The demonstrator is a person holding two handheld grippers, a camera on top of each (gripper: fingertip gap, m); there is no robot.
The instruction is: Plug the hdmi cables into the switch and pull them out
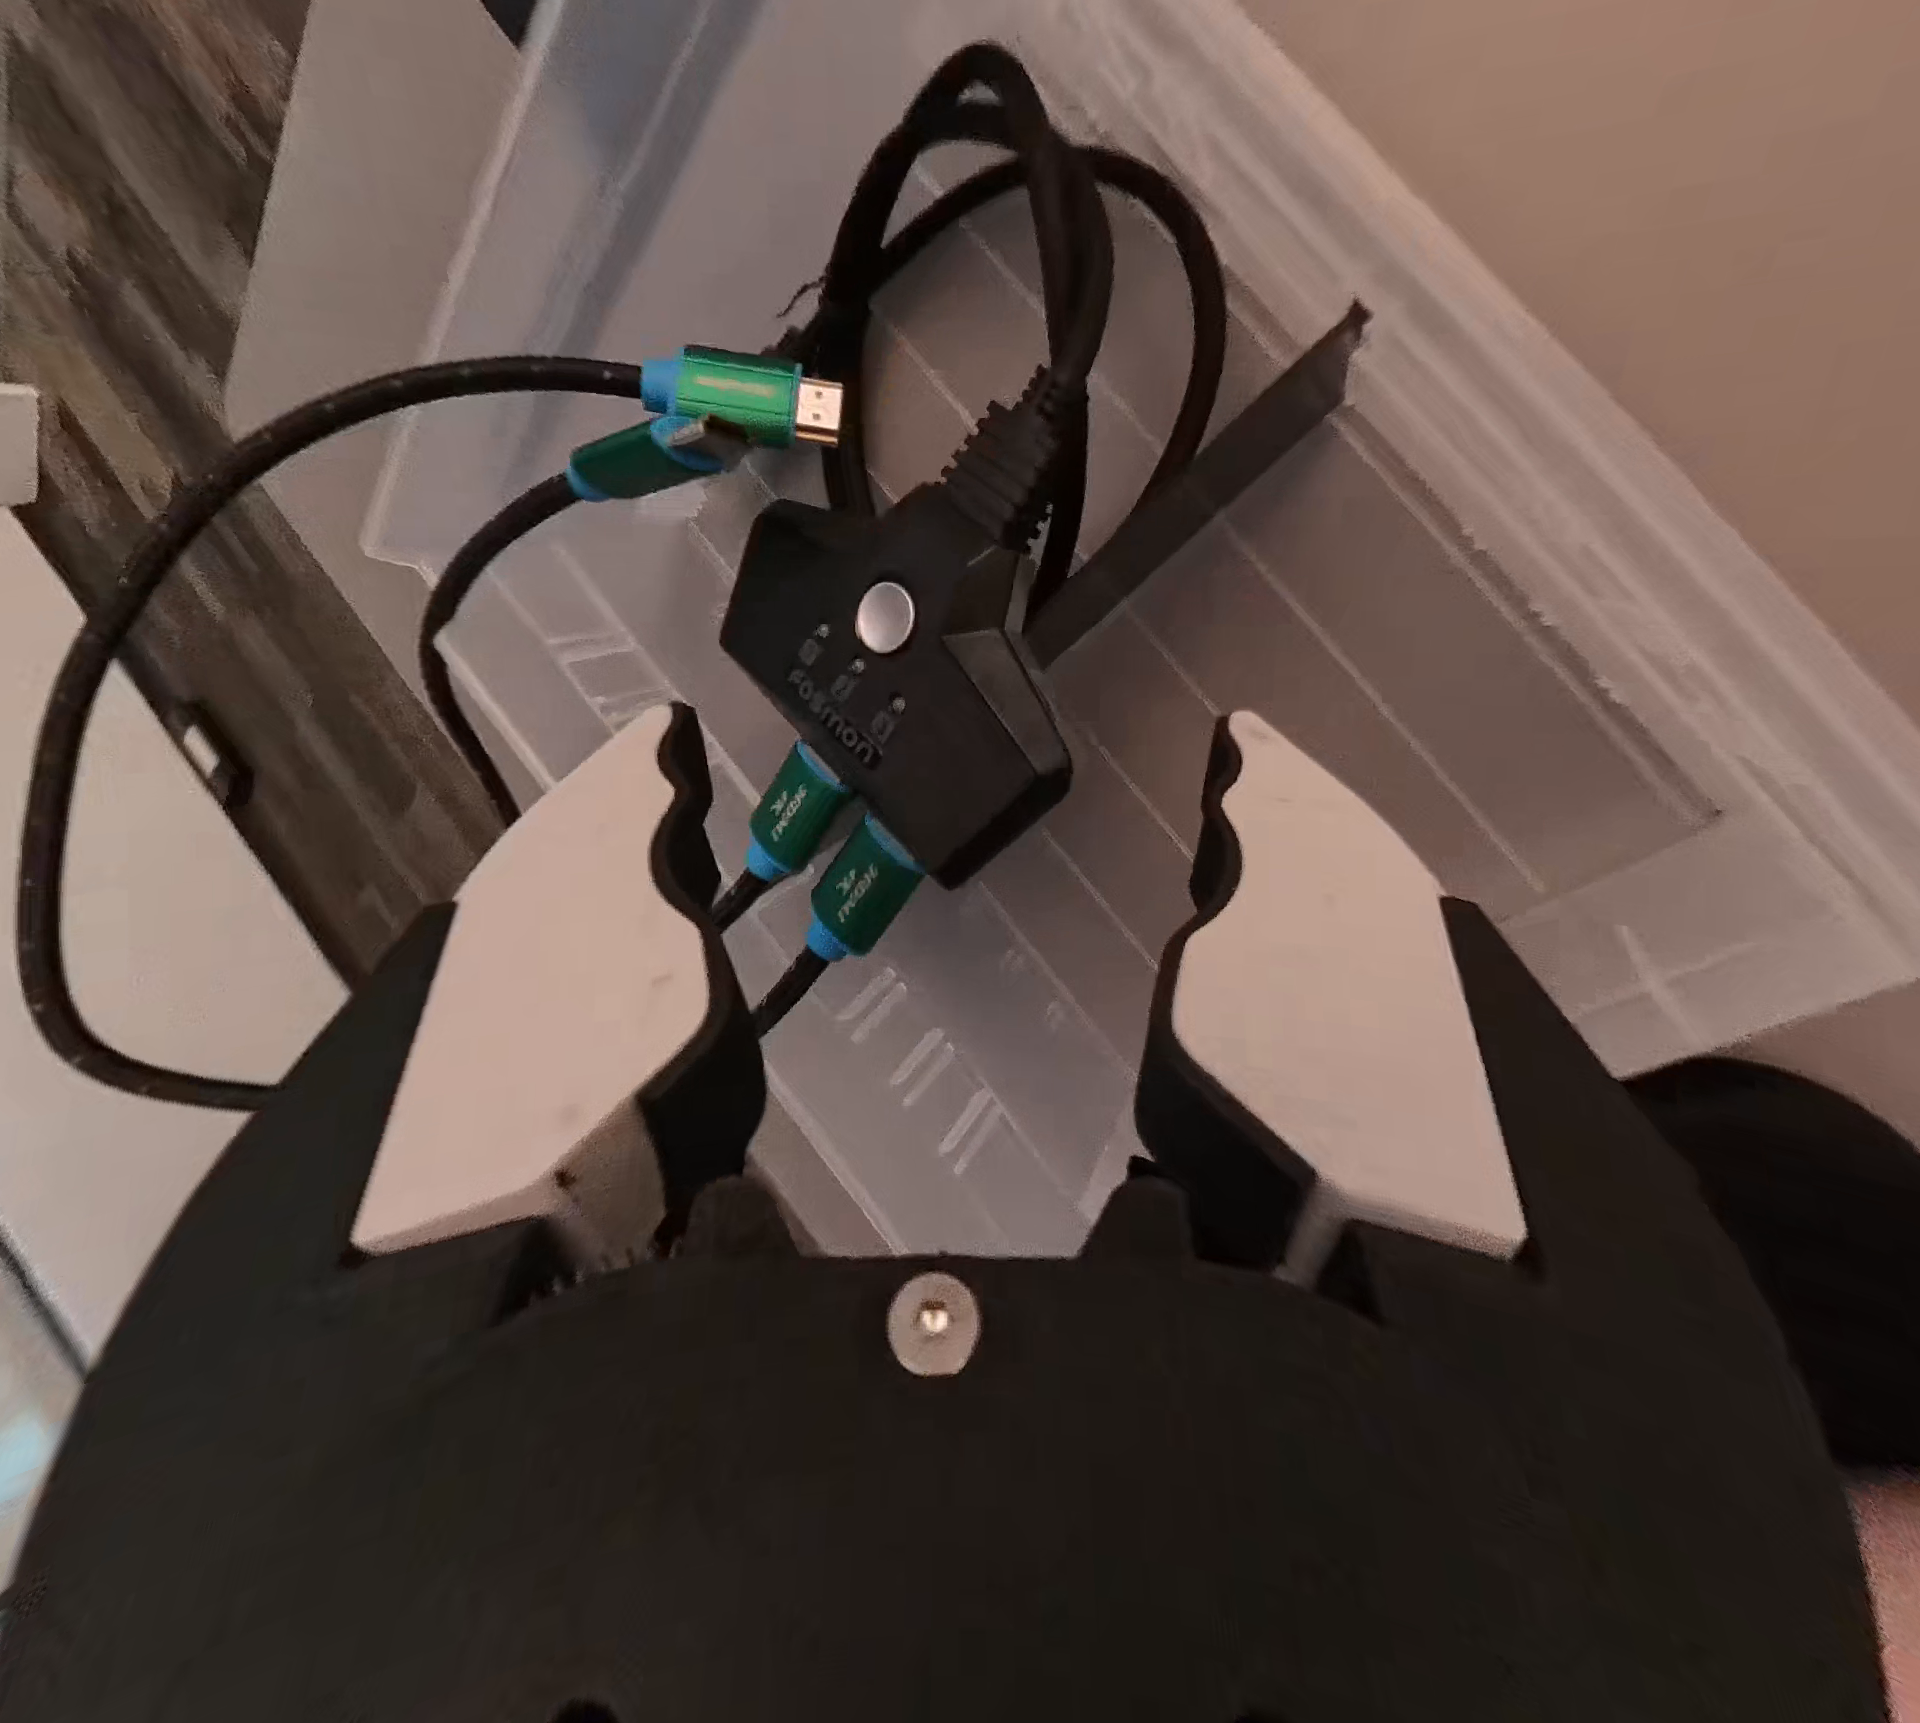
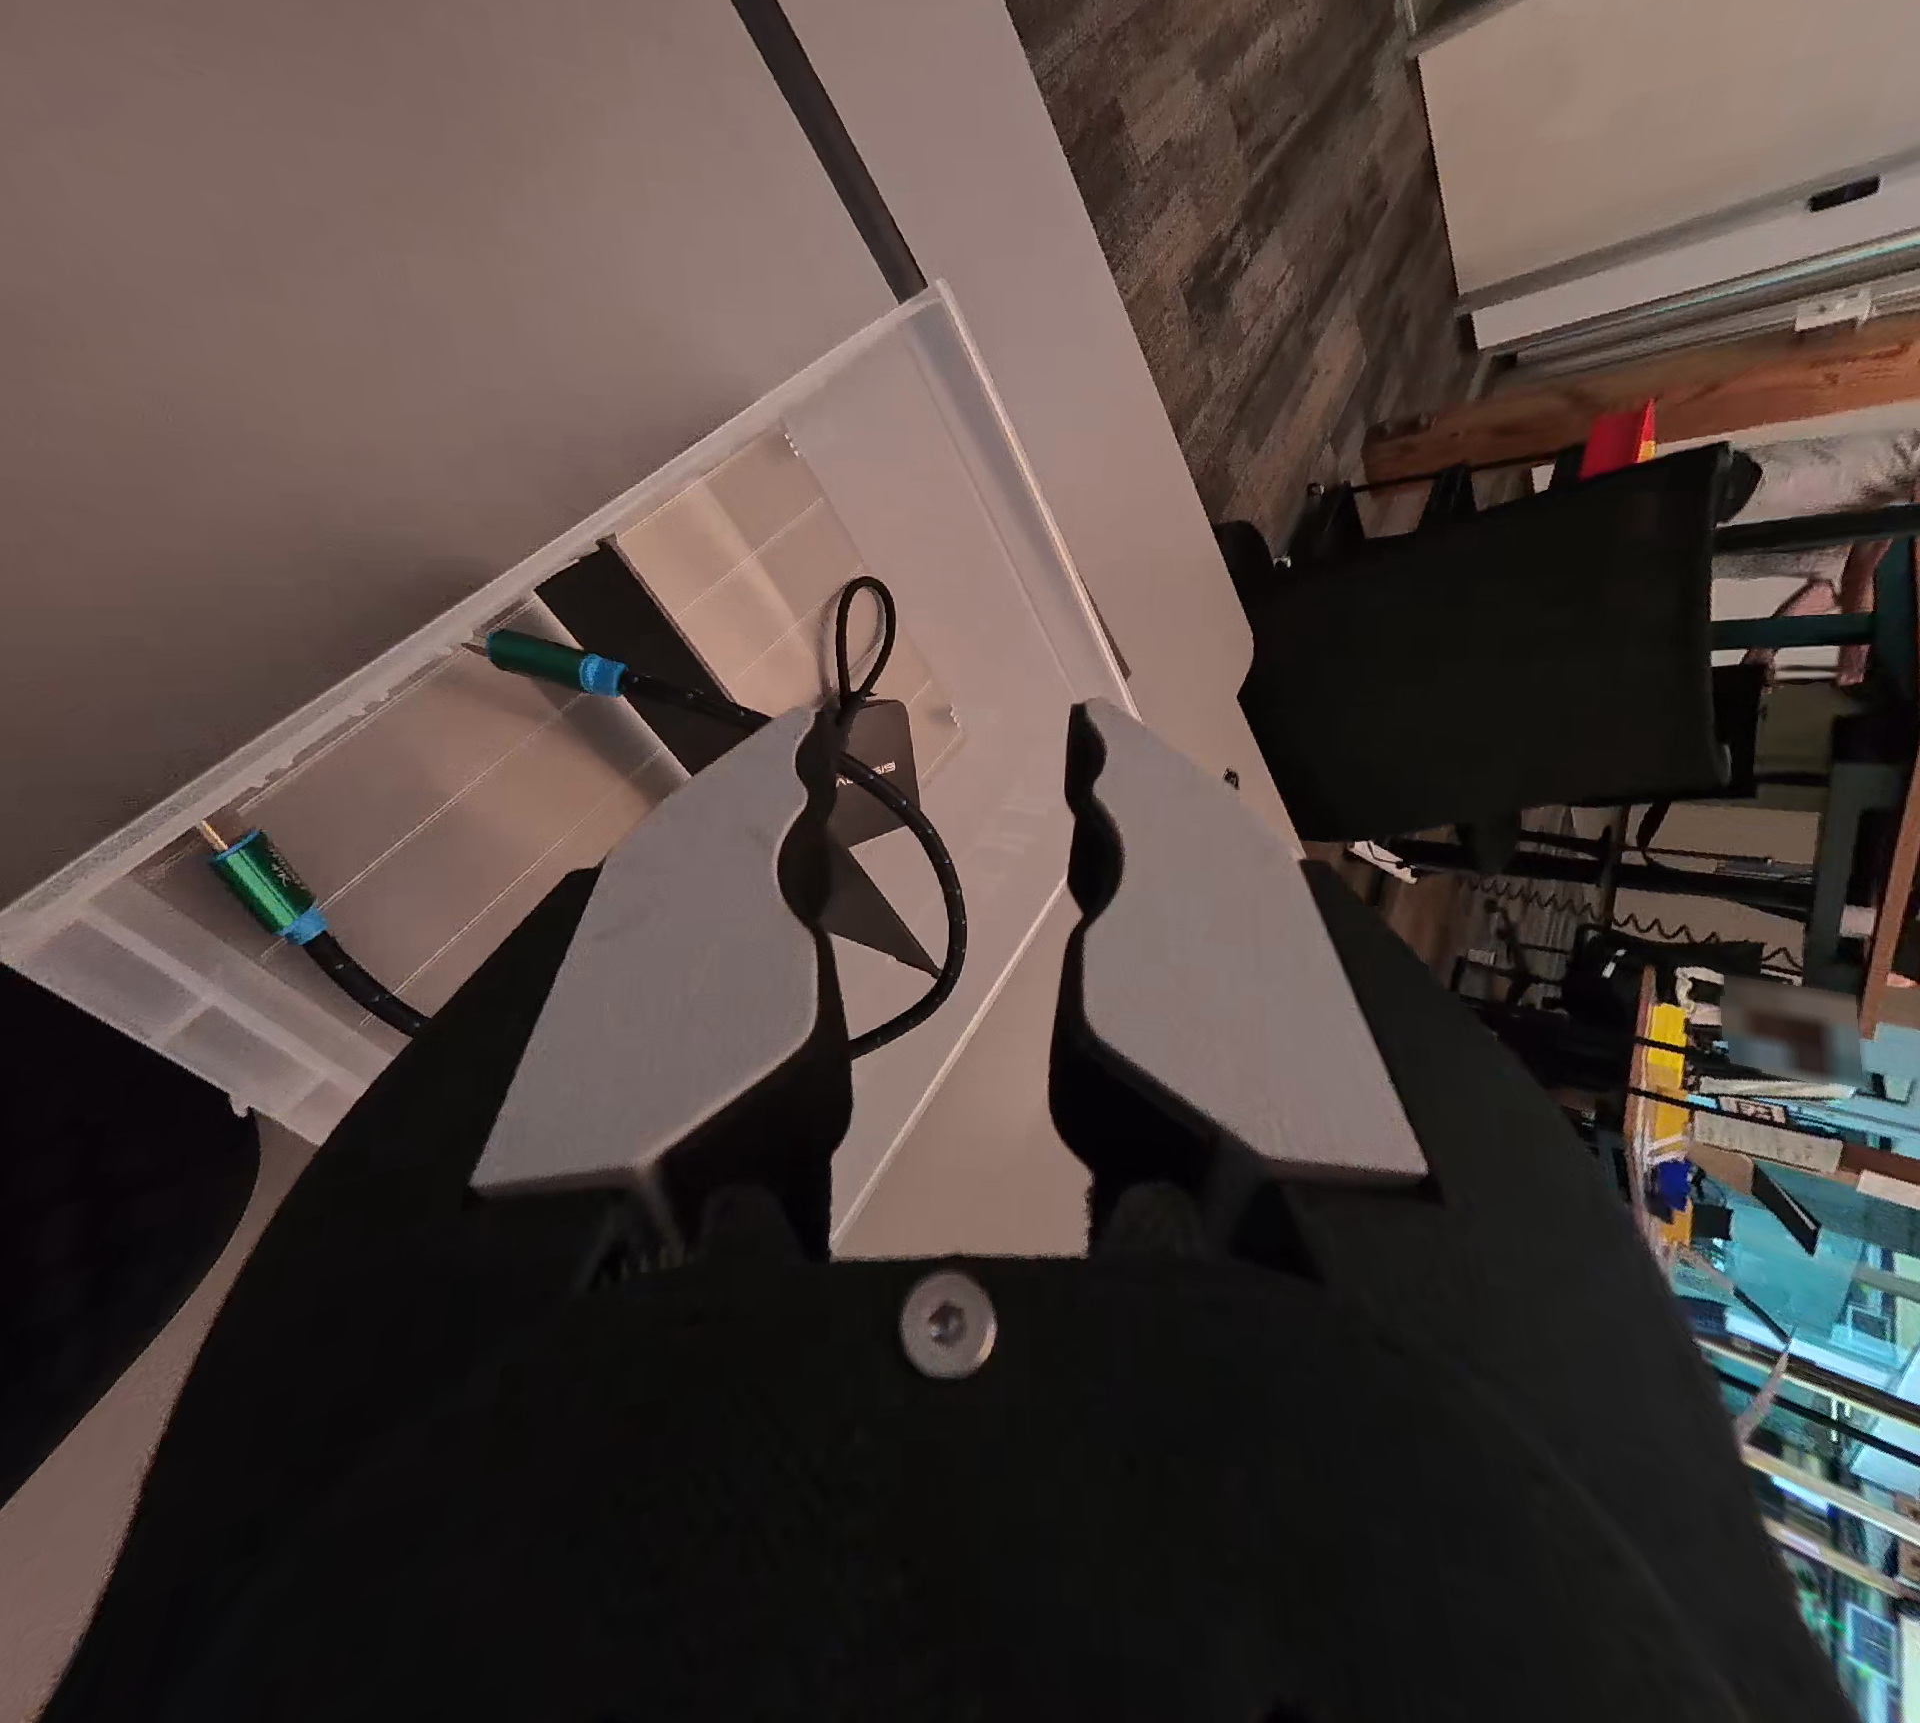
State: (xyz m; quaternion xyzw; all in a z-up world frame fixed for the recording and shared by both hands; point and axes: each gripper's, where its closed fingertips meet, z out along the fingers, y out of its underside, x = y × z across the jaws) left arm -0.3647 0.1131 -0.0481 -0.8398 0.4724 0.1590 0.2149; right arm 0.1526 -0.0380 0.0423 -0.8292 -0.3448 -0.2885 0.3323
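In the left wrist view a black HDMI switch (image 1: 894,665) with a round silver button lies on a clear plastic tray (image 1: 1455,634). Two green plugs (image 1: 800,806) (image 1: 857,894) sit in its near side. Two more green plugs (image 1: 727,400) (image 1: 644,468) lie loose to its far left, and black cables (image 1: 62,738) loop around. My left gripper (image 1: 956,738) is open and empty, with its fingertips on either side of the switch's near end. My right gripper (image 2: 940,717) is open and empty above the tray (image 2: 935,385). Two loose green plugs (image 2: 551,660) (image 2: 260,884) lie to its left.
A flat black tag with a cord loop (image 2: 878,769) lies just past my right fingertips. The tray sits on a grey table (image 2: 312,115) whose edge (image 2: 1091,219) meets carpeted floor. A black chair (image 2: 1475,665) stands to the right. A dark rounded thing (image 1: 1818,1206) lies near the tray.
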